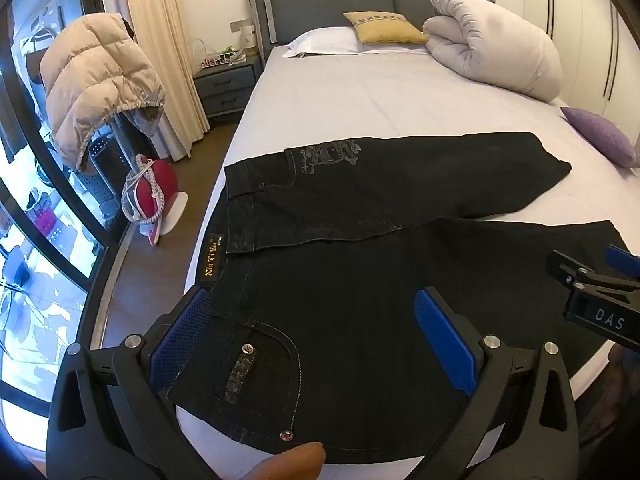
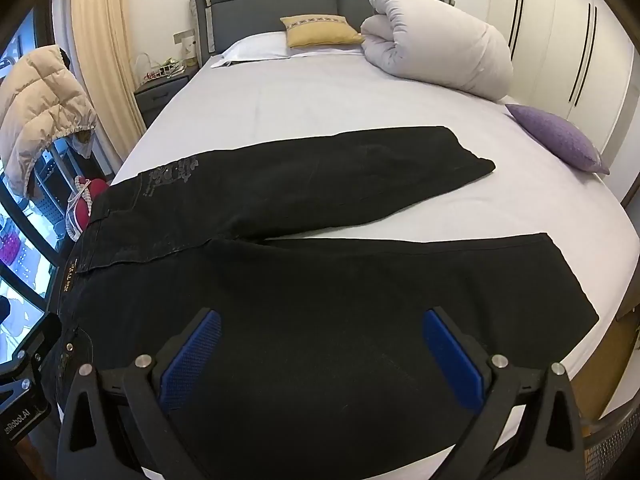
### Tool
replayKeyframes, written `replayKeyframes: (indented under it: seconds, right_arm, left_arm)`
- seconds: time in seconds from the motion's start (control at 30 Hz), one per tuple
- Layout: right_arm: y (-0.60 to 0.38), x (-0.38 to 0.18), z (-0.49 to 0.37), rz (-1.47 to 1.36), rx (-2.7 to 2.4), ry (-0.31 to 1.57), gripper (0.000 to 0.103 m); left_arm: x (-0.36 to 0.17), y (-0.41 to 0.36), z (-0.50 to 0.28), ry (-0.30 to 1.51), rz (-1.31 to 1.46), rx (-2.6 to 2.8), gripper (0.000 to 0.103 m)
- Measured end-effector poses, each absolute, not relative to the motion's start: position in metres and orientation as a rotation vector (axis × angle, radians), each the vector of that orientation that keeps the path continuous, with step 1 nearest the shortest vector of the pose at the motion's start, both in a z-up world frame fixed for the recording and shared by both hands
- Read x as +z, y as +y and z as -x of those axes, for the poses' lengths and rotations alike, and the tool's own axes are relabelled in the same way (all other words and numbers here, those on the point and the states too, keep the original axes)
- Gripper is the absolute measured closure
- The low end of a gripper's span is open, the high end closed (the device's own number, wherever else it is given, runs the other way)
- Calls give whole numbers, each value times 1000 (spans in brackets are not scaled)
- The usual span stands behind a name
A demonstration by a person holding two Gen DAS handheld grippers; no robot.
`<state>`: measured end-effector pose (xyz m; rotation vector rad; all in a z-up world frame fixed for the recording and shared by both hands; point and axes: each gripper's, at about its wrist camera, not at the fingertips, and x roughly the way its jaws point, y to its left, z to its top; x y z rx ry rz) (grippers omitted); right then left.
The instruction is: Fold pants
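Pants (image 1: 360, 280): black jeans spread flat across the near end of the bed (image 1: 360, 100), waistband at the left edge, both legs running right, splayed apart in a V.
Waistband: hangs near the left edge of the mattress; a gold label (image 1: 211, 255) marks it.
Left gripper (image 1: 320, 336): jaws fully apart, holding nothing, hovering above the near hip and its studded pocket (image 1: 256, 364).
Right gripper (image 2: 320, 352): jaws fully apart, holding nothing, poised over the near leg's thigh.
Step in hand: judged as the start; no fold is made yet, and both tools are positioned for a first grasp.
Next move: likely pinch the near leg's edge at waist and lower leg, then carry it far over the other leg; both pads must catch the fabric evenly.
Left wrist view only: pocket detail, a fingertip (image 1: 296, 460) at the bottom edge, and the red object (image 1: 156, 192) on the floor in full.
Right wrist view only: the near leg's hem (image 2: 572, 280) in full.
Both views: purple cushion (image 2: 560, 136) far right.
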<state>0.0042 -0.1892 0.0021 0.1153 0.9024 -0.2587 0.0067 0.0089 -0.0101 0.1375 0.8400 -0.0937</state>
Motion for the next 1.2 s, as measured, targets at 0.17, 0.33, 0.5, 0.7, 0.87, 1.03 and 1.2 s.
replayKeyframes:
  seconds: [0.17,0.33,0.5,0.7,0.87,1.03,1.2]
  right_arm:
    - [-186,2,-5,-110,-253,906,0]
    - [-184,0,-6,-107,-249,907,0]
    - [-183,1,-6,-106,-249,906,0]
    - [-181,0,-7,-104,-247,908,0]
    - [-181,0,-6,-104,-248,908,0]
    - [-181,0,-6,-104,-248,908,0]
    - [-181,0,-6,-103,-247,909,0]
  left_arm:
    - [-13,10,-10,849,-129,-98,0]
    - [-13,9,-10,851,-122,-104,0]
    - [-13,12,-12,871,-94,-112,0]
    - [-13,15,-11,869,-82,-112,0]
    - [-14,15,-11,868,-79,-112,0]
    - [-15,15,-11,868,-80,-112,0]
    - [-15,15,-11,869,-79,-113,0]
